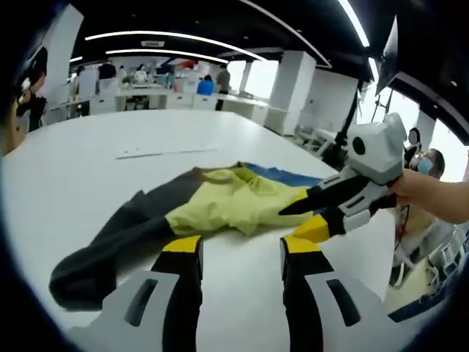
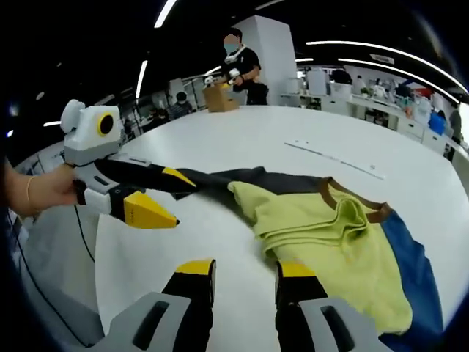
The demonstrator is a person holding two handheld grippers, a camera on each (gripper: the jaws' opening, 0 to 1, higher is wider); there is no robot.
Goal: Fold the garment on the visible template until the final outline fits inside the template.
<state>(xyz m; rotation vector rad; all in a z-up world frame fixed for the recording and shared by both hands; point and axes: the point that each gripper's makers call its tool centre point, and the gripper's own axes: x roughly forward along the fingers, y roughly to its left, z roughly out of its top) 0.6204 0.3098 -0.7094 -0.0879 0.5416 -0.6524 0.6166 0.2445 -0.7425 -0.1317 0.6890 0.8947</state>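
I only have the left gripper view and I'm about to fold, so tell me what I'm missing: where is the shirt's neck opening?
Observer: In the right gripper view a brown collar runs along the far edge of the yellow panel, with the cloth bunched just below it.
Operator: Anything between the right gripper's jaws?
Observer: No. The right gripper stands open over bare table, short of the cloth.
Operator: Anyone near the table?
Observer: A person stands at its far edge beside a cardboard box.
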